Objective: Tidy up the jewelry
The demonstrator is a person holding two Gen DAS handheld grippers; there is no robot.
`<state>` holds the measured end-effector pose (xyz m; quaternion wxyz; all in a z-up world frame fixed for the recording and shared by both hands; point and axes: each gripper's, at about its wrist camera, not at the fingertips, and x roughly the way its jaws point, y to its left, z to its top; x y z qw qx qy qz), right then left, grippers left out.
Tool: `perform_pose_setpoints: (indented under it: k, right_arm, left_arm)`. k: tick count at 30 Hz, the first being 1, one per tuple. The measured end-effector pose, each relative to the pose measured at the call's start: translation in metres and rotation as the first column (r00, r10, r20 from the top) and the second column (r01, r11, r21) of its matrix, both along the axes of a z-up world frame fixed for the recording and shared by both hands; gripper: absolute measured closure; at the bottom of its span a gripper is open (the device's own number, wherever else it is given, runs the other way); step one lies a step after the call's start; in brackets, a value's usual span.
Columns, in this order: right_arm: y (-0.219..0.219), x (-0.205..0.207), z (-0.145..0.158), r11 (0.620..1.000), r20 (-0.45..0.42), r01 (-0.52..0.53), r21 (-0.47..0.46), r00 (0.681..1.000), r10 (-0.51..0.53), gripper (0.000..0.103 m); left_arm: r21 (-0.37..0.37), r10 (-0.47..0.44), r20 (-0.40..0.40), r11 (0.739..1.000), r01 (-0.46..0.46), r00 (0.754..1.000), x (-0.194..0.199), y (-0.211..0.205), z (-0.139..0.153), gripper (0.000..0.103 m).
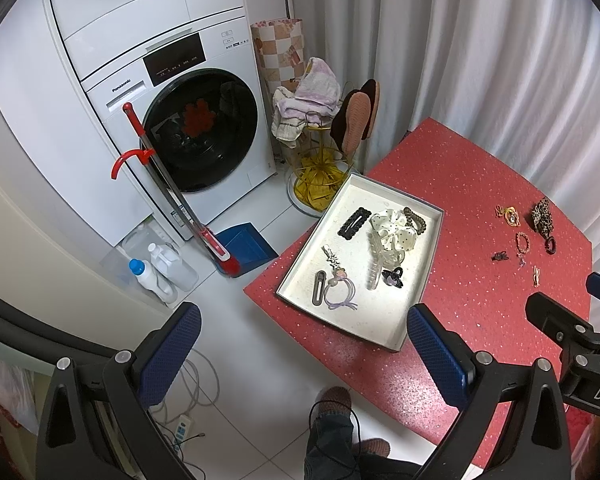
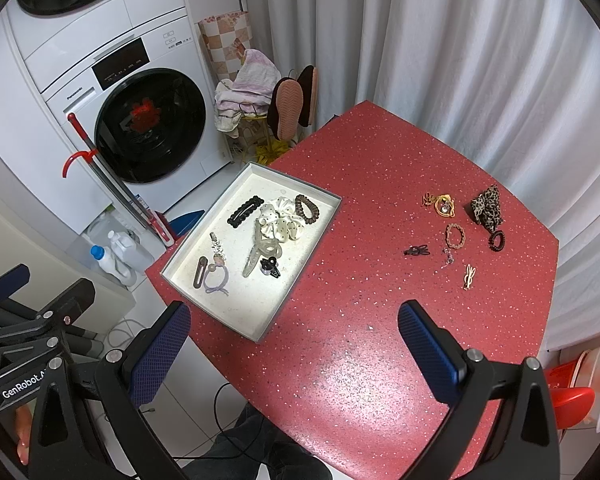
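Both grippers (image 1: 304, 356) (image 2: 294, 354) released, empty.
Tray (image 2: 332, 204) holds hair clips; scrunchie (image 2: 488, 208), bracelet (image 2: 455, 236) loose on table (image 2: 360, 360).

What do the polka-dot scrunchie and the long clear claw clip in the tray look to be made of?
The scrunchie looks like satiny cream fabric: gathered folds with a soft sheen and dark dots. The claw clip seems to be translucent glossy plastic, since the tray floor shows through it. Neither material is certain from here.

Washing machine (image 1: 172, 92), broom (image 1: 172, 196), white curtain (image 2: 460, 60).
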<state>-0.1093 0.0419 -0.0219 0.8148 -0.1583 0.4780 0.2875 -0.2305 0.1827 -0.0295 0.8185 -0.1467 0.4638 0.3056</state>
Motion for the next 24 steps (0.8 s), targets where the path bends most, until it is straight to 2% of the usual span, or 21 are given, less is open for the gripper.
perform_pose_setpoints:
  k: [24]
  right_arm:
    - [-0.003, 0.0, -0.004, 1.0, -0.004, -0.011, -0.005, 1.0, 0.011, 0.0]
  left_arm:
    - [-0.012, 0.0, -0.014, 1.0, -0.001, 1.0, 0.01, -0.01, -0.005, 0.0]
